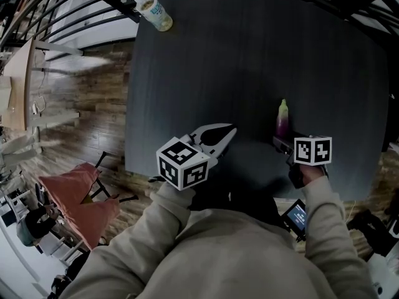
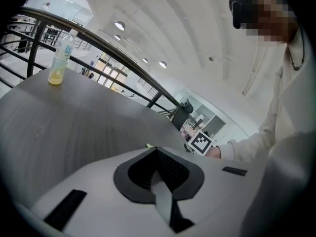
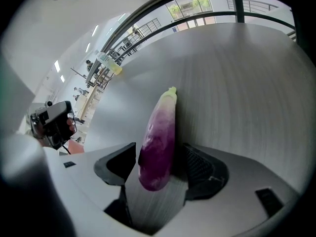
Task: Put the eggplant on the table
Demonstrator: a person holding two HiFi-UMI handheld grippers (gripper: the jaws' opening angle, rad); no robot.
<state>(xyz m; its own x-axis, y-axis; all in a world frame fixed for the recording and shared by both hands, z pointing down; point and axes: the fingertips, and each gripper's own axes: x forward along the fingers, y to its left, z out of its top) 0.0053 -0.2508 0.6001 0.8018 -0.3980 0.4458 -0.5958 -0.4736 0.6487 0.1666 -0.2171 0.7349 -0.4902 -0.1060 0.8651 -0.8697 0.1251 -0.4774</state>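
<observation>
A purple eggplant point(image 1: 282, 122) with a pale green tip lies on the dark table point(image 1: 187, 73), near its front right. In the right gripper view the eggplant point(image 3: 160, 132) rests on the tabletop point(image 3: 237, 83) between the jaws of my right gripper point(image 3: 159, 154), which stand wide with a gap on each side of it, so nothing presses on it. Seen from the head view, the right gripper point(image 1: 282, 141) sits just behind the eggplant's thick end. My left gripper point(image 1: 230, 131) hovers to the left over the table, shut and empty, its tips meeting point(image 2: 154, 149).
A plastic bottle point(image 1: 154, 11) with yellowish liquid stands at the table's far left corner, also seen as the bottle point(image 2: 60, 60) by the railing. Wooden floor and a chair with red cloth point(image 1: 81, 198) lie left of the table. The table's near edge runs just below both grippers.
</observation>
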